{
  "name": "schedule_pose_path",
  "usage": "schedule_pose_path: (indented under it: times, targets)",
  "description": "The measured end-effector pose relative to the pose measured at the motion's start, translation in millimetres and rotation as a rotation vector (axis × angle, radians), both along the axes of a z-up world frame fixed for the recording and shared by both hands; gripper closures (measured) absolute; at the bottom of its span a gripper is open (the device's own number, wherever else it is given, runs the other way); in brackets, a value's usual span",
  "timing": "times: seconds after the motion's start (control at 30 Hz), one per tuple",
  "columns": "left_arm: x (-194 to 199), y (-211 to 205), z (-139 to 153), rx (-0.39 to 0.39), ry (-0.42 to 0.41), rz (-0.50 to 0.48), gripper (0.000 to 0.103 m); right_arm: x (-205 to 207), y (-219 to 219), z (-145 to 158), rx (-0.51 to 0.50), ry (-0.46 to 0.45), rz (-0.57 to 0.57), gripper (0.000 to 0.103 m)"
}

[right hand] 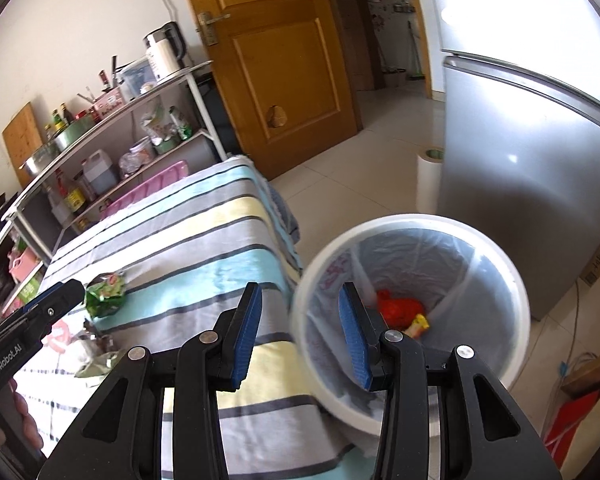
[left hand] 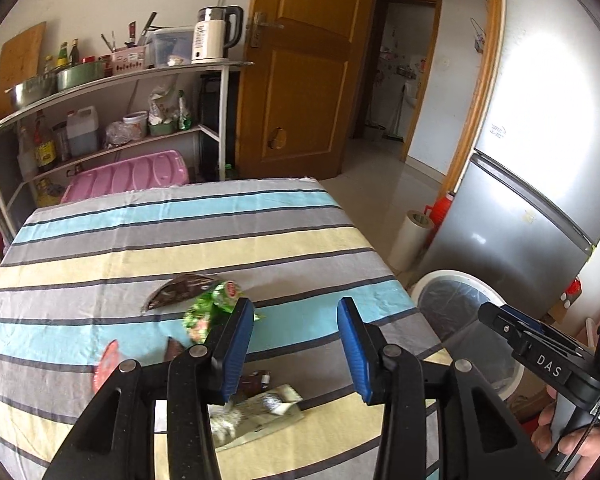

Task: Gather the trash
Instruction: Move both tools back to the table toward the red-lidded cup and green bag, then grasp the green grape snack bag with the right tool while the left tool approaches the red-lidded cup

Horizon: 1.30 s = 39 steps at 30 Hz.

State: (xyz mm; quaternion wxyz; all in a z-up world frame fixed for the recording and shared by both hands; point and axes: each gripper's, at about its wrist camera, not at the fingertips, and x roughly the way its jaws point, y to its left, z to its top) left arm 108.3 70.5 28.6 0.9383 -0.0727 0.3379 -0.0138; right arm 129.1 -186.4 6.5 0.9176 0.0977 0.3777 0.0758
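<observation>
The white bin (right hand: 412, 312) stands beside the tabletop (left hand: 180, 216), so wrappers only need a short trip. The right claw (right hand: 300, 328) hangs above the bin's near rim – pads apart, nothing between them. The left claw (left hand: 296, 344) is apart and empty too – the green wrapper (left hand: 210, 308) lies just past its left pad, the pale packet (left hand: 256, 408) below it.

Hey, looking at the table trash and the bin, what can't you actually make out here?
- Left wrist view: the pale wrapper is partly hidden behind the left tongs.
- Left wrist view: the red wrapper is half covered by the tongs' arm.
- Right wrist view: the bin rim is blurred; the right tongs hide part of its inside.
- Print on the green packet is too small.
</observation>
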Motion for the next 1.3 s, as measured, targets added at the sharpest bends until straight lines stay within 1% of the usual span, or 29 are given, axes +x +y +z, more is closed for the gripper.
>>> schedule_pose_path:
  times: [0.13,0.3,0.37,0.4,0.47,0.5,0.57,0.6,0.7,0.77,0.87,0.97,1.13,1.3]
  targets:
    - [-9.7,36.9,1.6,-0.003,-0.006,0.070,0.059,2.3,25.7,0.2,-0.002,-0.003,0.050,0.062]
    - [-20.6,77.0,-1.6,-0.035,0.000,0.140,0.059,5.9,57.8,0.0,0.002,-0.001,0.113,0.062]
    - [-25.5,89.0,-2.5,-0.014,0.003,0.175,0.059,6.3,71.7,1.5,-0.005,-0.009,0.144,0.062]
    - [-27.5,94.8,-3.3,-0.018,0.005,0.181,0.058,5.9,79.3,2.9,-0.010,-0.012,0.156,0.061]
    - [-31.3,106.6,-4.5,-0.035,0.006,0.192,0.058,7.8,90.9,3.9,-0.005,-0.016,0.175,0.055]
    - [-33.7,111.0,-5.2,-0.033,0.005,0.195,0.056,9.6,96.7,3.9,0.001,-0.012,0.183,0.050]
    - [-38.0,117.8,-7.8,-0.033,0.002,0.194,0.052,11.9,108.4,4.0,0.023,-0.007,0.206,0.050]
    - [-40.9,121.8,-9.1,-0.047,-0.007,0.187,0.050,13.4,114.4,3.8,0.028,-0.002,0.219,0.050]
    - [-42.0,133.4,-15.3,-0.061,0.021,0.176,0.046,16.5,132.7,3.3,0.020,0.002,0.254,0.050]
    - [-40.1,137.0,-20.2,-0.059,0.048,0.173,0.046,19.9,144.3,2.9,0.021,0.003,0.272,0.050]
    - [-40.7,141.4,-27.3,-0.070,0.066,0.160,0.046,23.8,158.4,0.6,0.042,0.020,0.302,0.049]
    - [-39.1,142.6,-32.8,-0.084,0.080,0.150,0.046,25.9,172.7,-0.6,0.046,0.016,0.333,0.049]
    - [-29.2,136.7,-41.3,-0.083,0.107,0.110,0.045,29.1,189.8,-7.0,0.031,0.030,0.364,0.048]
    - [-18.4,135.4,-51.8,-0.079,0.138,0.109,0.045,36.4,203.2,-15.2,0.012,0.060,0.385,0.047]
